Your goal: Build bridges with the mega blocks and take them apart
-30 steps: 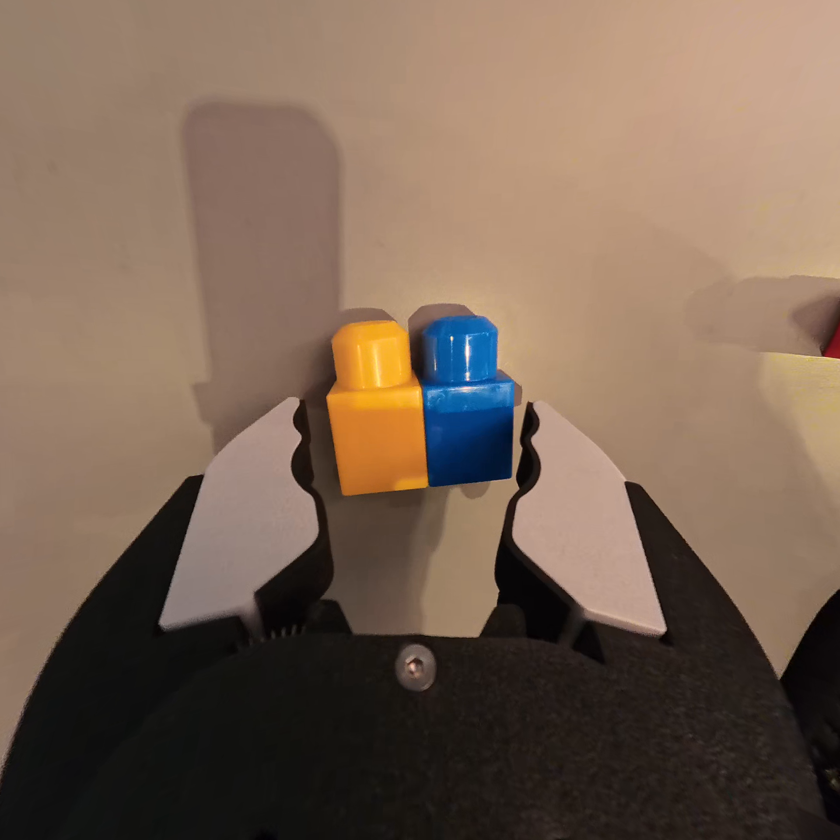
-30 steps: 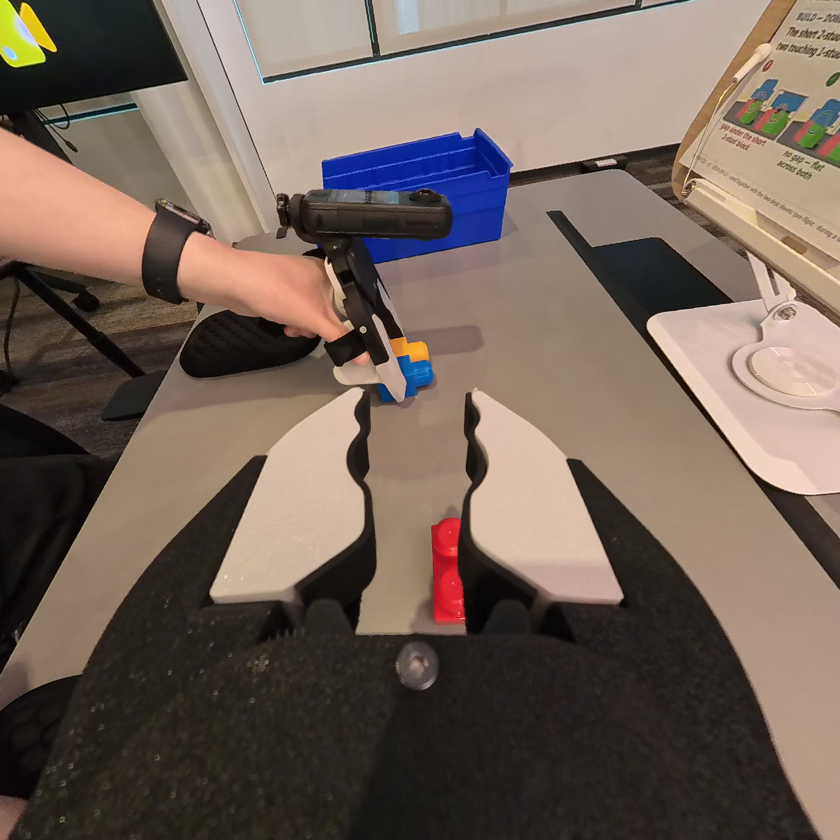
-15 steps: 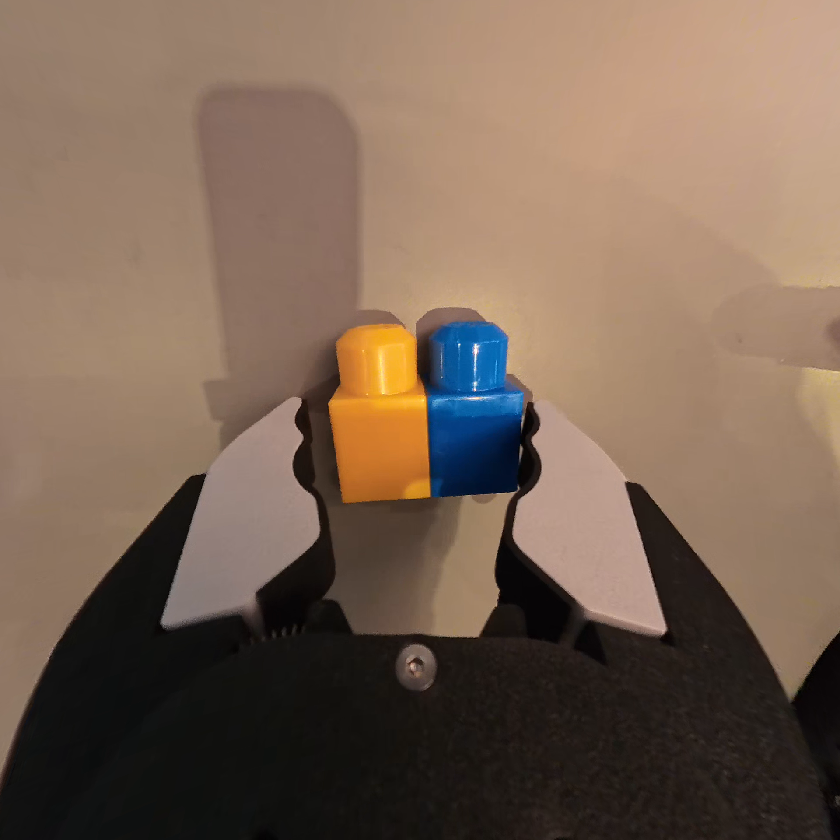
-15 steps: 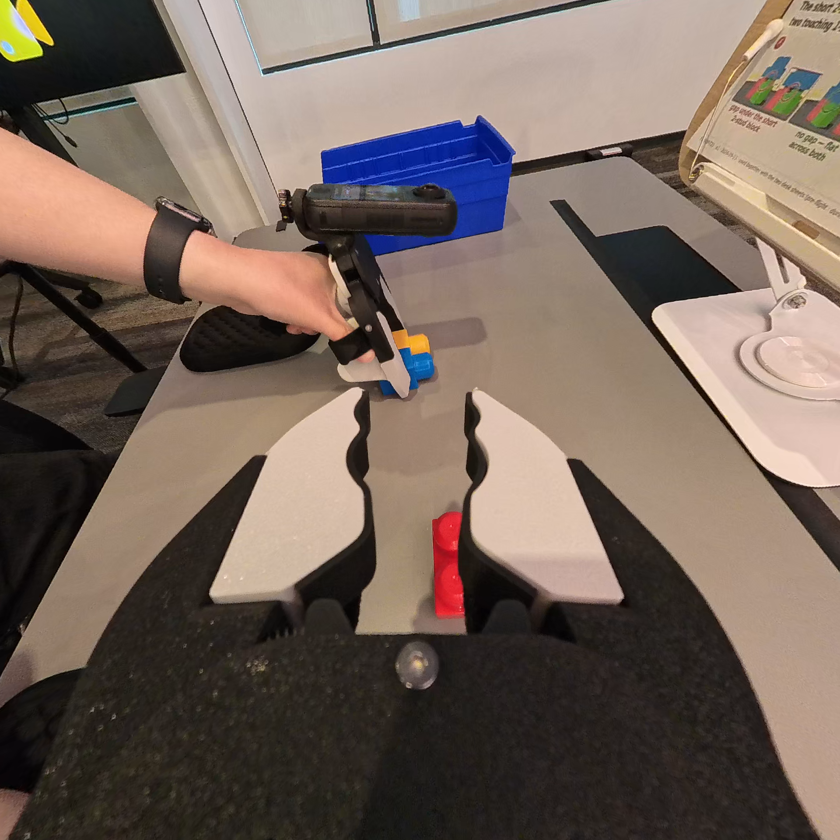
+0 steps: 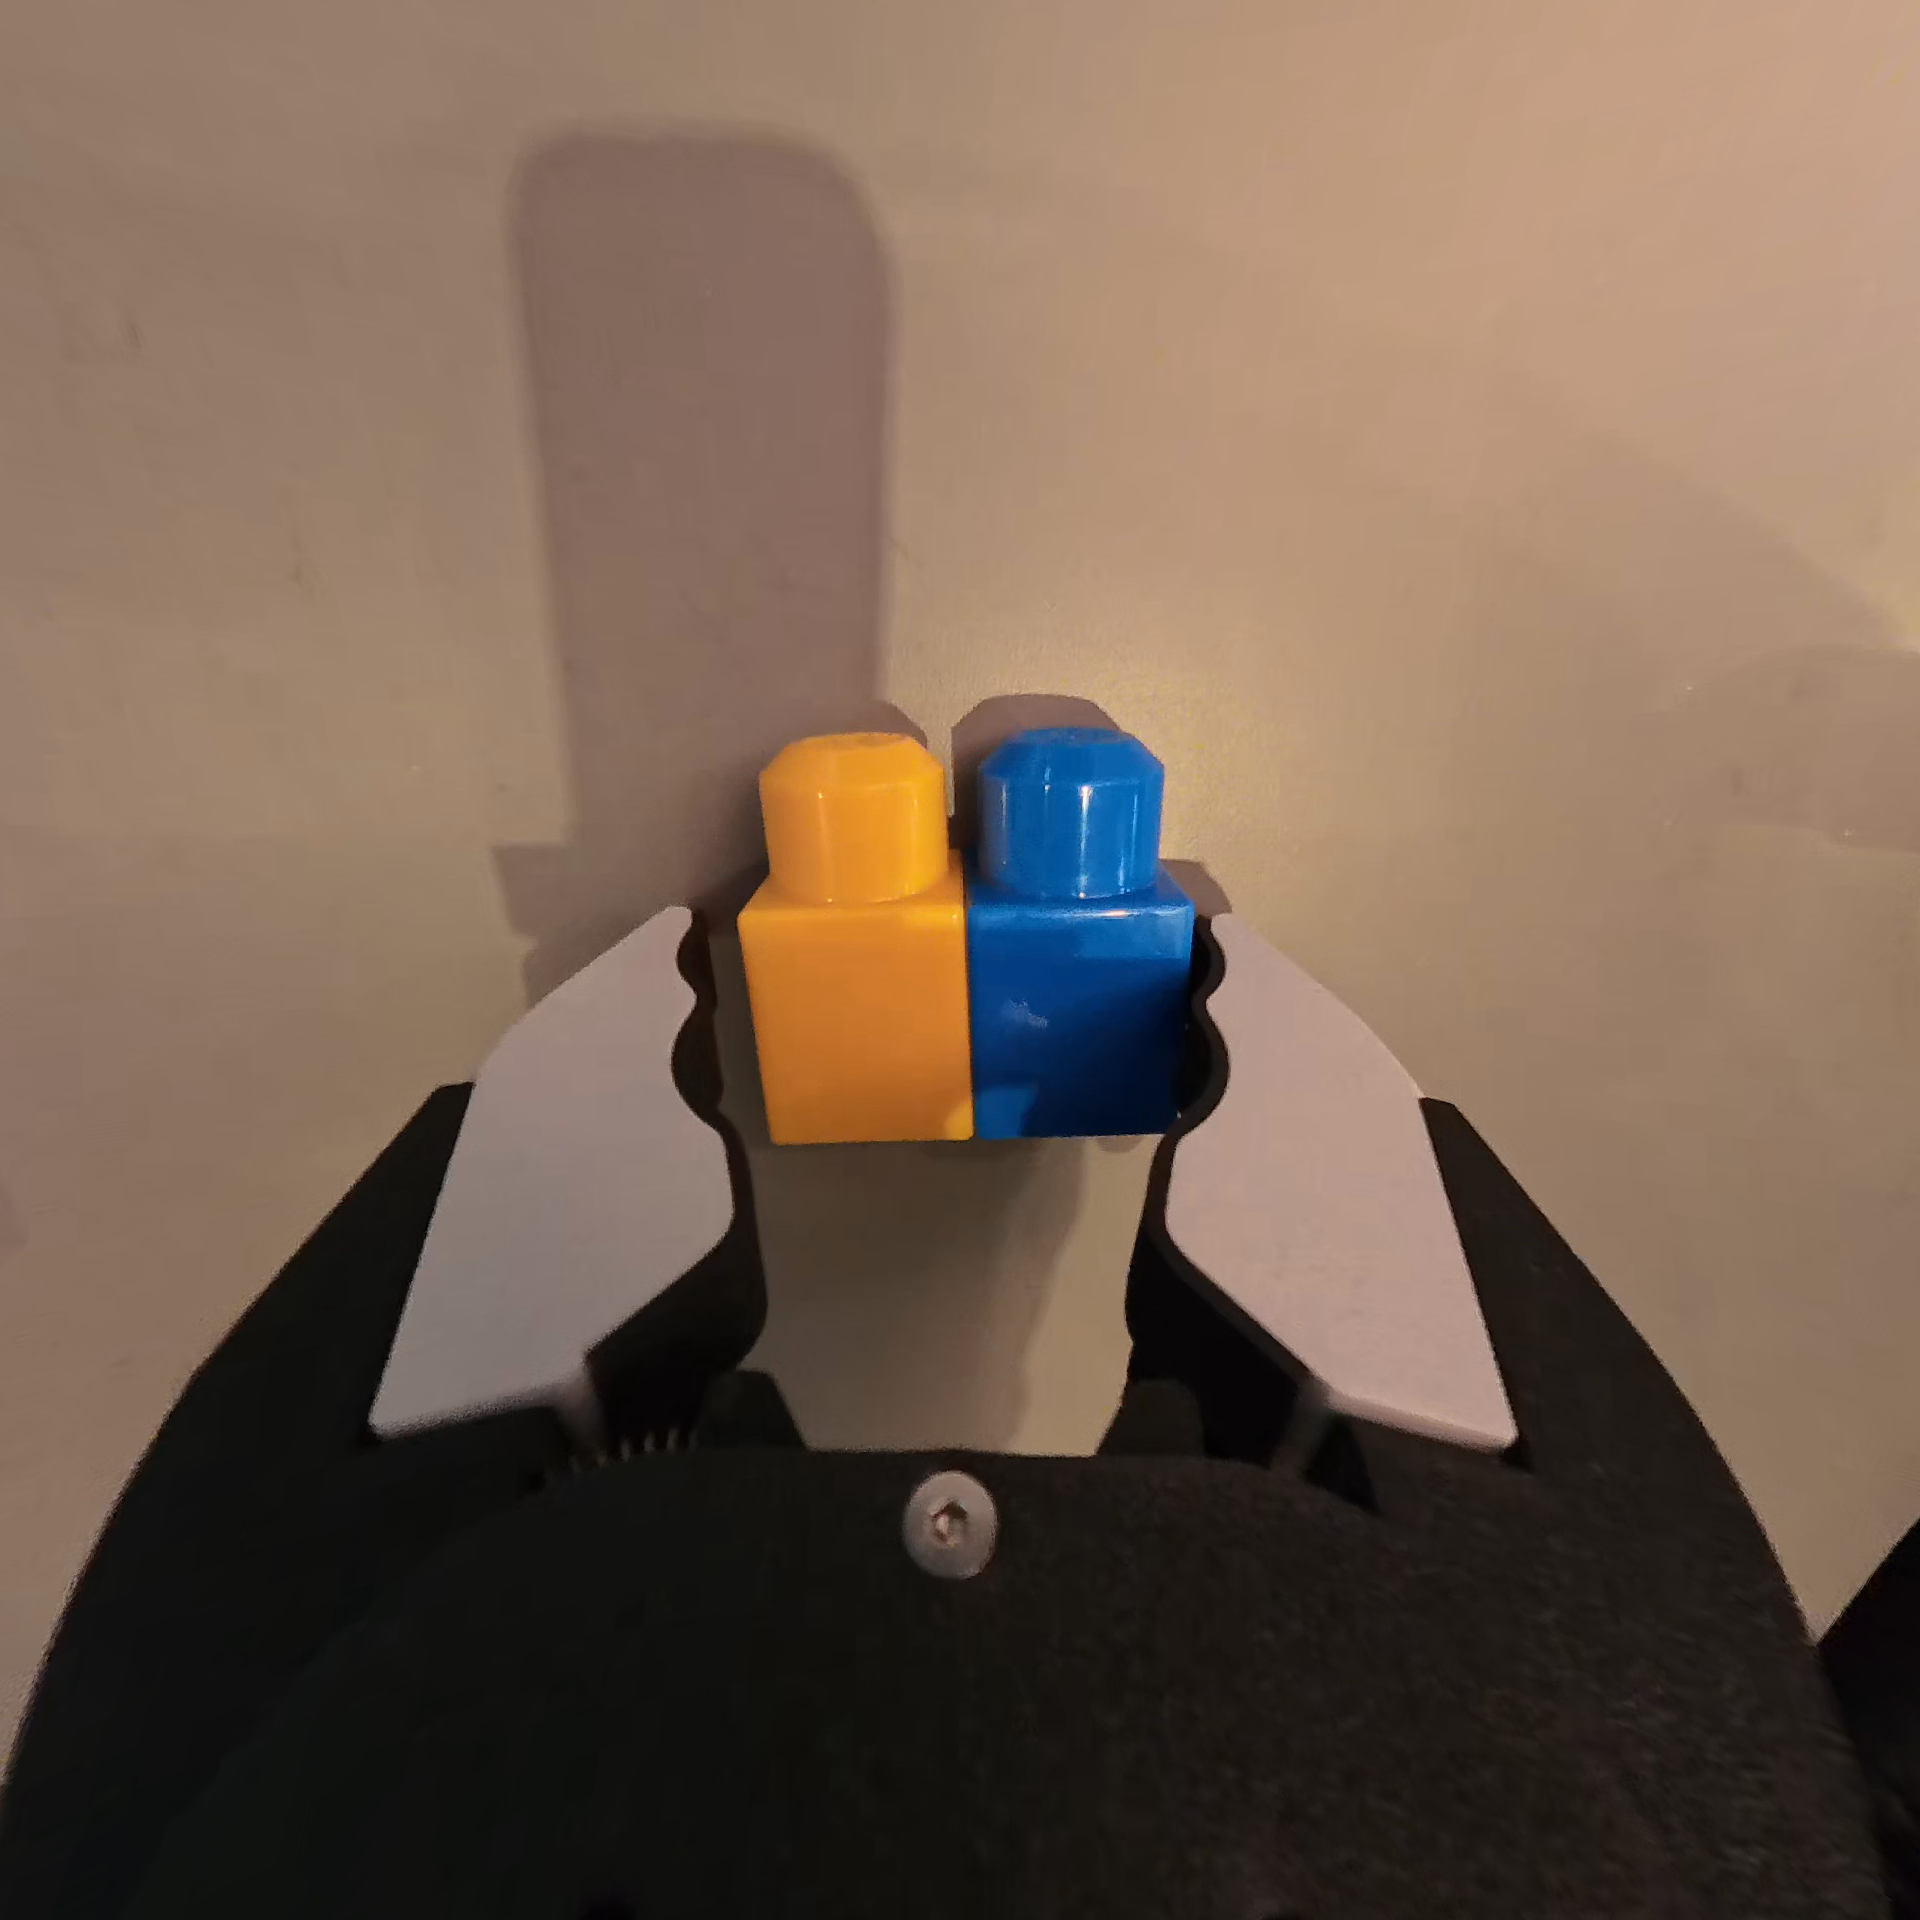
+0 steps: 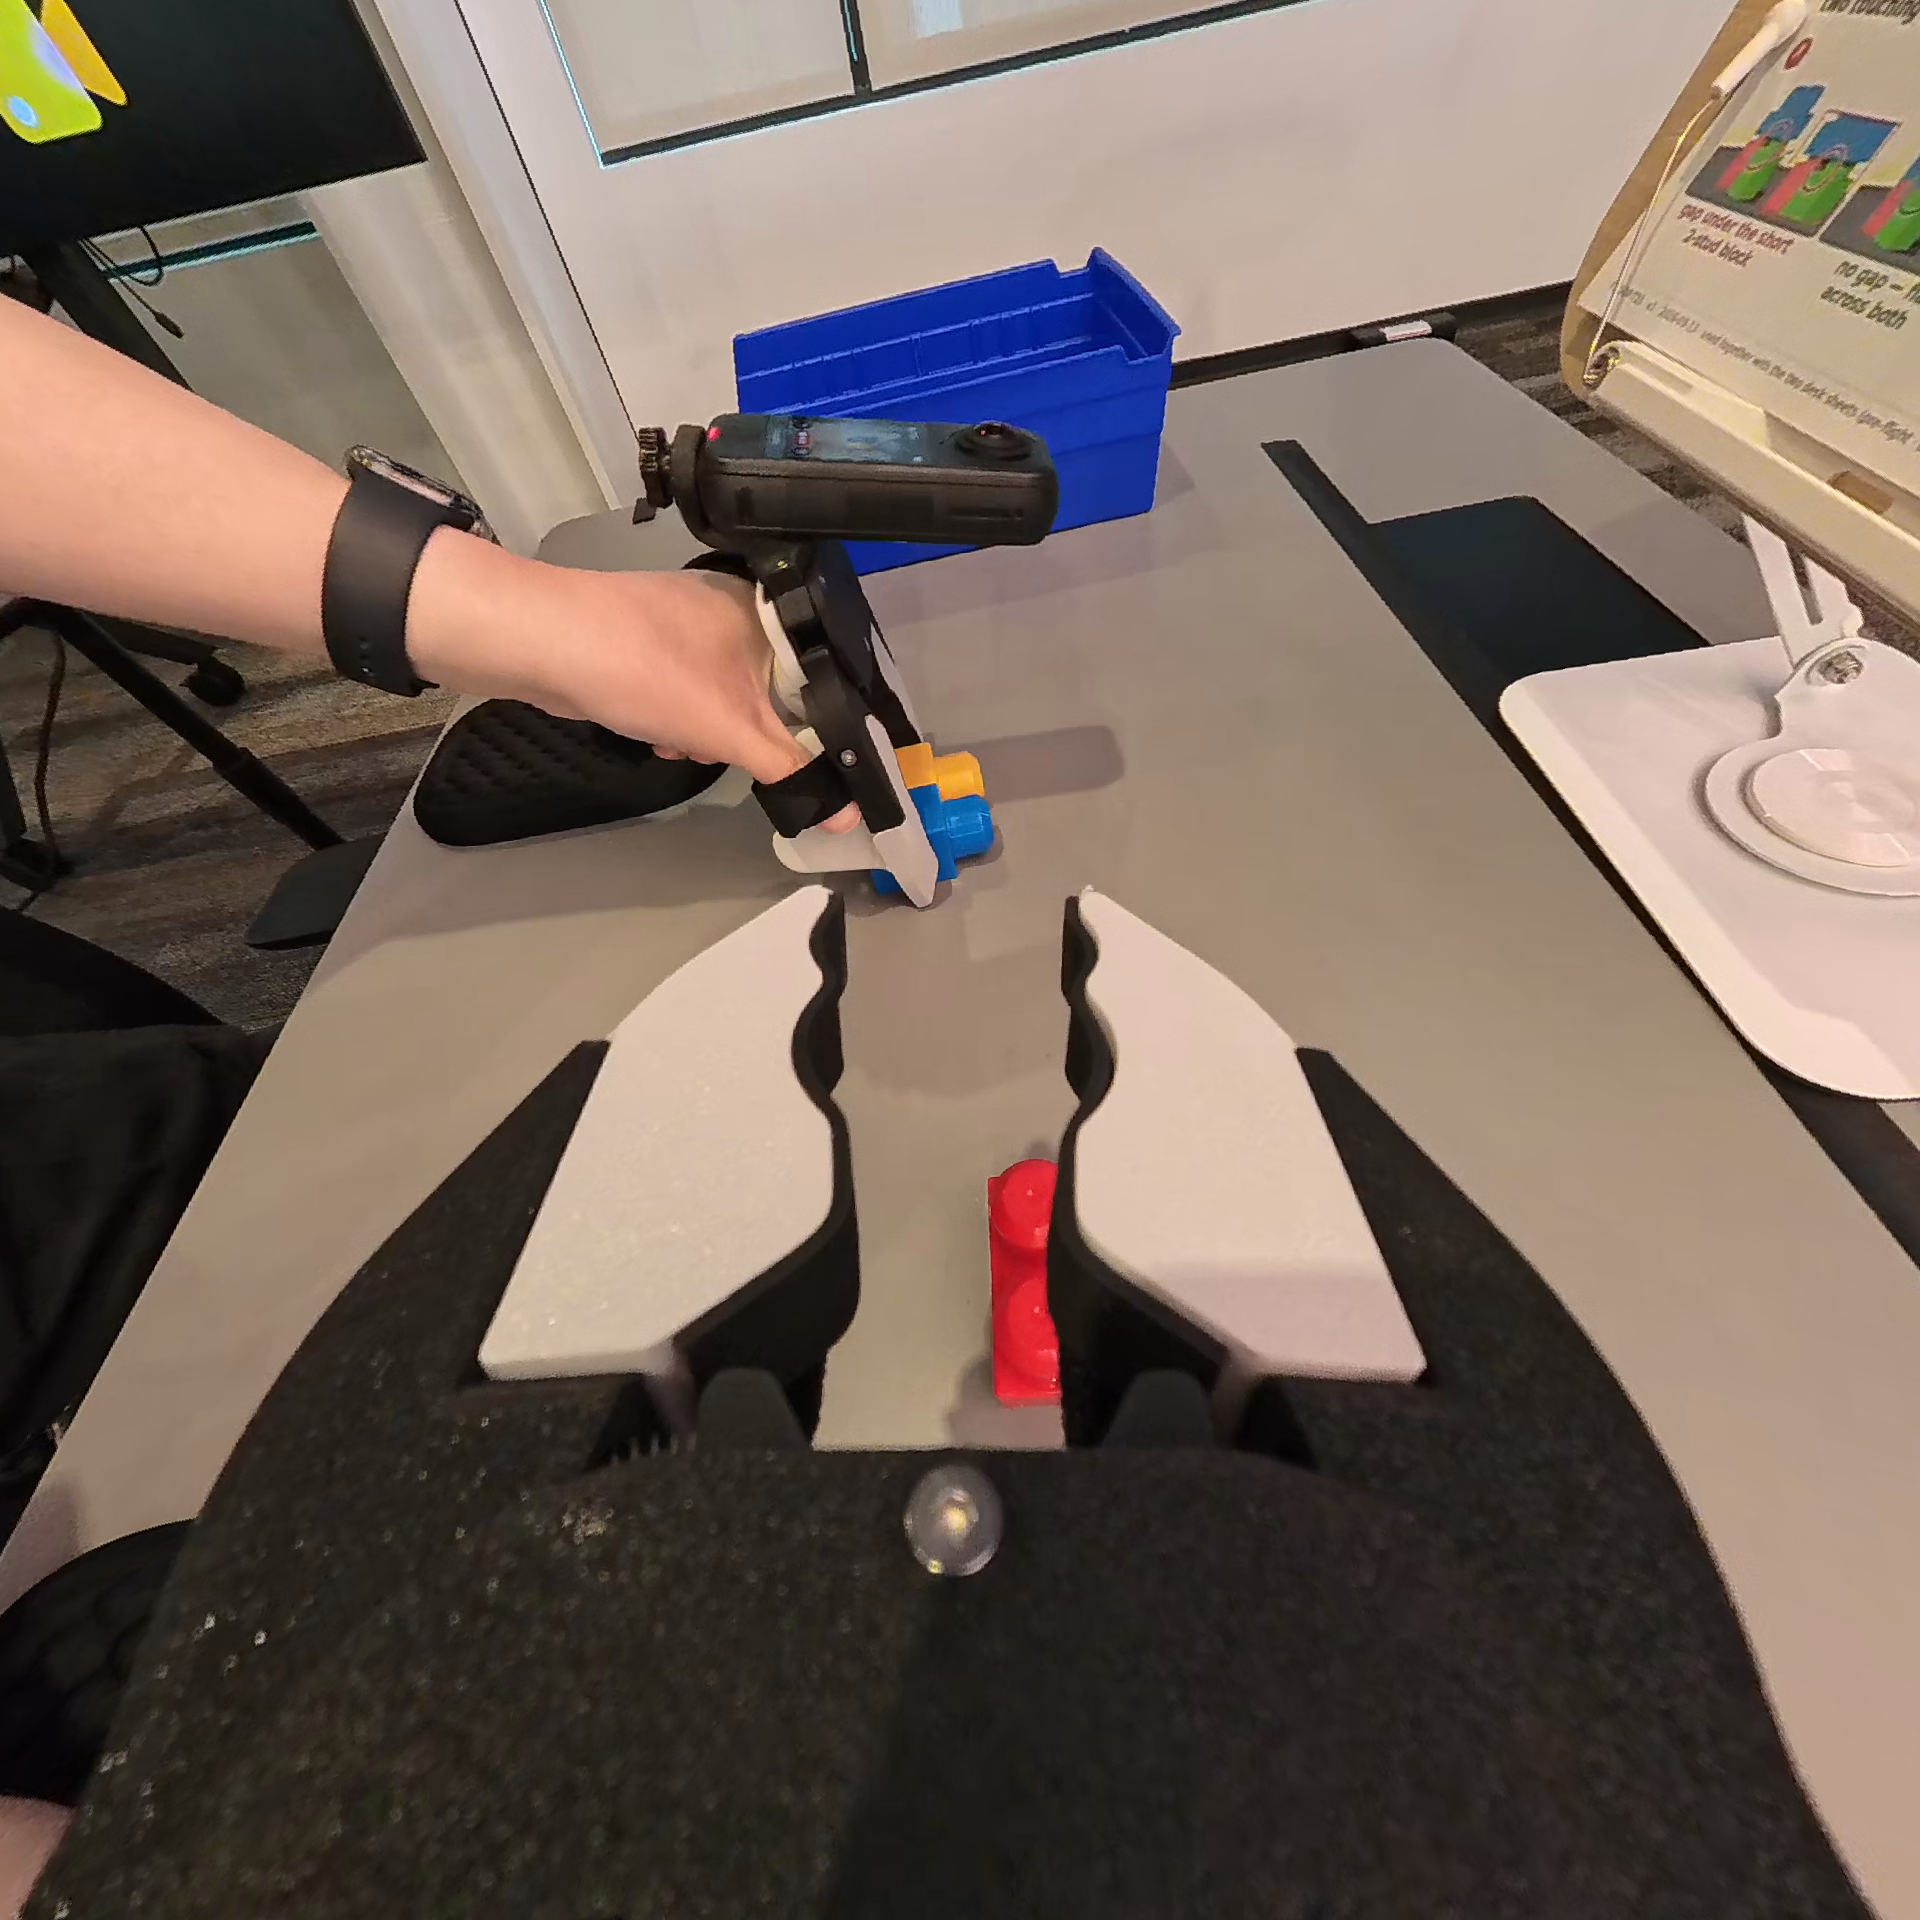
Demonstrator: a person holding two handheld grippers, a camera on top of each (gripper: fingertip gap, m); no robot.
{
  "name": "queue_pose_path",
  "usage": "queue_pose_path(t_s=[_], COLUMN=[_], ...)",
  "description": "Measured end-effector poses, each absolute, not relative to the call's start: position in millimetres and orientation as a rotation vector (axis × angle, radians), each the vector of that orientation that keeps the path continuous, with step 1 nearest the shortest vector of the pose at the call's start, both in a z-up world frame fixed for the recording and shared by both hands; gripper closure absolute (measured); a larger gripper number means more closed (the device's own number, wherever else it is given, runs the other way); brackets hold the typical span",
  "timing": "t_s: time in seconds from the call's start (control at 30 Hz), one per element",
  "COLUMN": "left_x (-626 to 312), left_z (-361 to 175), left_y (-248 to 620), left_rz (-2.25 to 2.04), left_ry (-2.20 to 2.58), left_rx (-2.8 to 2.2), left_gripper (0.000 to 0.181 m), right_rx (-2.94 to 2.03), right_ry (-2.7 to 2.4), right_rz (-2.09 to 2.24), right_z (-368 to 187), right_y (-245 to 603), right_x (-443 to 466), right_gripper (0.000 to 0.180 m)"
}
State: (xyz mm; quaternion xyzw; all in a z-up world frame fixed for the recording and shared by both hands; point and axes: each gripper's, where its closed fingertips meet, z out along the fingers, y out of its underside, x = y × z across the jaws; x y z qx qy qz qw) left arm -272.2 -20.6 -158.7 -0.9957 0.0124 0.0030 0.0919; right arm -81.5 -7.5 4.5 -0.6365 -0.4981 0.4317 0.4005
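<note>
If the left claw [image 5: 951, 1023] squeezes unevenly, the yellow block [image 5: 857, 1013] and blue block [image 5: 1075, 1003] could split apart or skid on the desk [image 5: 1455, 416]; both lie frame centre between wide jaws, right finger touching blue (left gapped). Right view: right claw [image 6: 951, 935] wide, empty, with the red block [image 6: 1023, 1283] low-centre beside its right finger.

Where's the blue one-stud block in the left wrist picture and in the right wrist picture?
Left wrist view: blue block at centre, between the left gripper's open jaws, right of the yellow block.
Right wrist view: upper centre on the table, just below the yellow block, partly hidden by the left gripper's tip.
Shared landmark: the yellow block, touching the blue one in both views.
</note>
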Motion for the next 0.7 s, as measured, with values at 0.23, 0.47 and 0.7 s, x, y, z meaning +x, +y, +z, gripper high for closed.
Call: queue_pose_path(t_s=[0.23,0.47,0.7], left_x=[-273.0,-275.3,-275.9], left_z=[-158.0,-157.3,-155.8], left_y=[-22.0,-23.3,-24.0], left_rz=[0.009,0.005,-0.046], left_ry=[0.009,0.011,0.050], left_rx=[-2.962,-2.968,-2.984], left_gripper=[0.101,0.106,0.107], right_rx=[-1.620,-1.623,-1.634], right_ry=[-1.269,-1.274,-1.277], right_rz=[1.091,1.095,1.091], right_z=[1.0,-0.6,-3.3], right_y=[-8.2,-8.9,-8.0], right_x=[-82.4,-82.7,-81.9], right_gripper=[0.140,0.140,0.140])
